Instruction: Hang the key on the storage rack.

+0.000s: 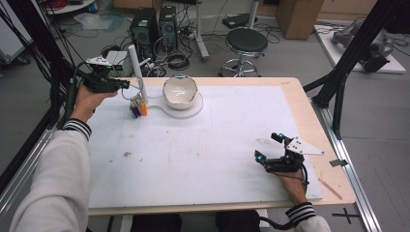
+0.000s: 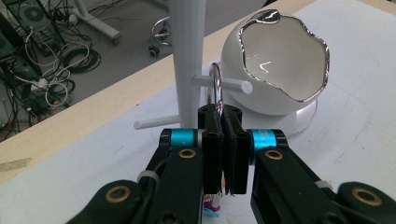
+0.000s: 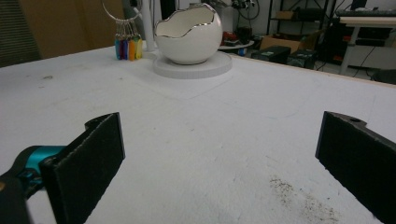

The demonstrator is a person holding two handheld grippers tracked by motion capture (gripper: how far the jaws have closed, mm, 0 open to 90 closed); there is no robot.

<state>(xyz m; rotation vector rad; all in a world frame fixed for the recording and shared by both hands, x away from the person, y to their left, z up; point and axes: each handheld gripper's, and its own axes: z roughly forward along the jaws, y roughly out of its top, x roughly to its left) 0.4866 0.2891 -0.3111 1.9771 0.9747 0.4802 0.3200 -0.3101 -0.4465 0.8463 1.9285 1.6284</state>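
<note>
Lab or robotics test room, not home. Bare grey floor (image 1: 290,53) strewn with cable tangles (image 1: 176,60). Two PC towers (image 1: 153,26) stand on floor behind table (image 1: 309,116). Black frame struts (image 1: 355,46) flank table. Round stool (image 1: 246,42) on chrome base. Cardboard boxes (image 1: 300,17) by far wall. Shelves (image 3: 299,23) with gear in background. White foam board (image 1: 217,145) covers tabletop as work surface.
</note>
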